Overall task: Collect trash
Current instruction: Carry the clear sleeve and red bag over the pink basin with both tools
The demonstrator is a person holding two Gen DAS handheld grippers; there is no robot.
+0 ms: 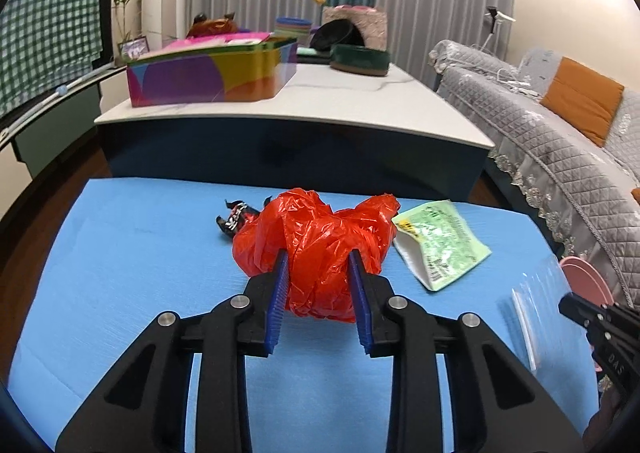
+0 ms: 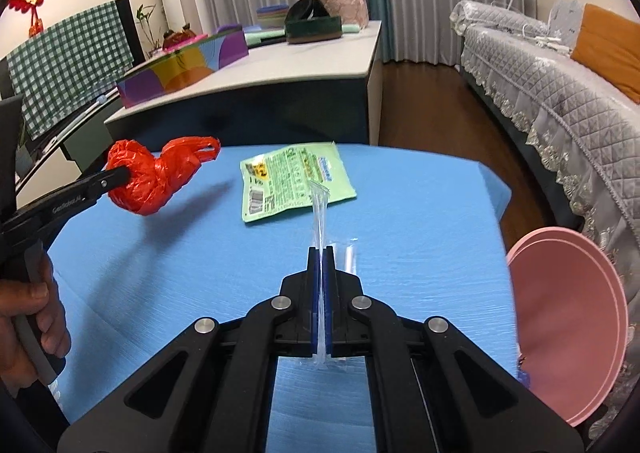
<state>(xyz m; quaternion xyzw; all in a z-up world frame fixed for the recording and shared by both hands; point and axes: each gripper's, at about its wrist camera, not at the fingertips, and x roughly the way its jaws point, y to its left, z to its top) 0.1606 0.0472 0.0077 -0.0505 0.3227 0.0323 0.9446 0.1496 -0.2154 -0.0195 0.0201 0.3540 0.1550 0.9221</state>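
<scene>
Two pieces of trash are in hand at once. Left gripper [image 1: 322, 289] has its blue fingers [image 1: 280, 293] pressed into the sides of the crumpled red plastic bag [image 1: 316, 249]; the right wrist view shows that bag [image 2: 154, 177] hanging clear of the blue desk [image 2: 400, 213], with its shadow on the cover below. Right gripper [image 2: 319, 281] has its fingers together on a thin clear plastic wrapper [image 2: 320, 213] — the film stands up between the pads and trails out behind them.

Still lying on the desk: a green snack packet [image 2: 296, 181], flat, near the far edge, and a small black wrapper [image 1: 236, 219] just behind the red bag in the left view. A pink bin [image 2: 568, 325] stands off the desk's right side, next to the sofa [image 2: 560, 85].

Judgement on the step: both pieces look secured and ready to carry to the bin, which I take for the trash container.

- Red bag is soft and springy — the grip holds a bunched fold, not the whole mass. Keep the squeeze steady; loose handles may snag on the desk edge, so carry it high.
- Clear film is slick and nearly weightless. Avoid quick swings; it may cling to the pads on release.
- Right side is nearest the bin, so it should probably drop first, then clear the way for the left.
- Release only when well over the rim.
</scene>
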